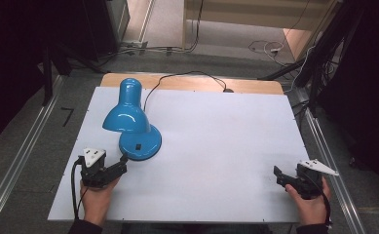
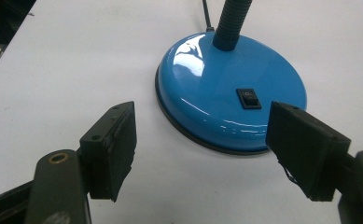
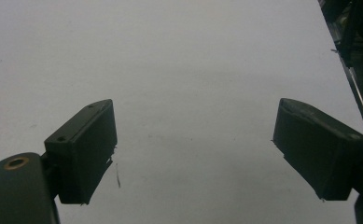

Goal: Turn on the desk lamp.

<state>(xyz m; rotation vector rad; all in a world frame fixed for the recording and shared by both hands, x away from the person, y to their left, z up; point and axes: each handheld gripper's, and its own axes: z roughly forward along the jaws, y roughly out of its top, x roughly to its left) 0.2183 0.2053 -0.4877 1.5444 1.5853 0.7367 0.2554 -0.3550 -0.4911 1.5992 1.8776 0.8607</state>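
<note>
High view: a blue lamp [image 1: 131,122] is being shown at ten o'clock on the white table [image 1: 216,146]. The left gripper [image 1: 123,161] is being held just beside its base.

Left gripper view: fingers [image 2: 111,149] are being kept wide, the base [image 2: 230,88] lying just ahead.

Right gripper view: fingers [image 3: 83,149] are being held wide over bare table [image 3: 193,70].

The desk lamp [image 1: 131,122] stood on the table [image 1: 216,146], toward its left side. The lamp's shade [image 1: 126,116] hung over the far-left part of its base [image 1: 140,142]. A switch [image 2: 248,98] sat on the near part of the base. The lamp's cord [image 1: 187,77] ran off behind it toward the table's far edge. The left gripper [image 1: 110,171] lay just near-left of the base, jaws apart and pointed at it. The right gripper [image 1: 287,179] rested well to the lamp's right, by the table's near-right corner, jaws wide apart.
</note>
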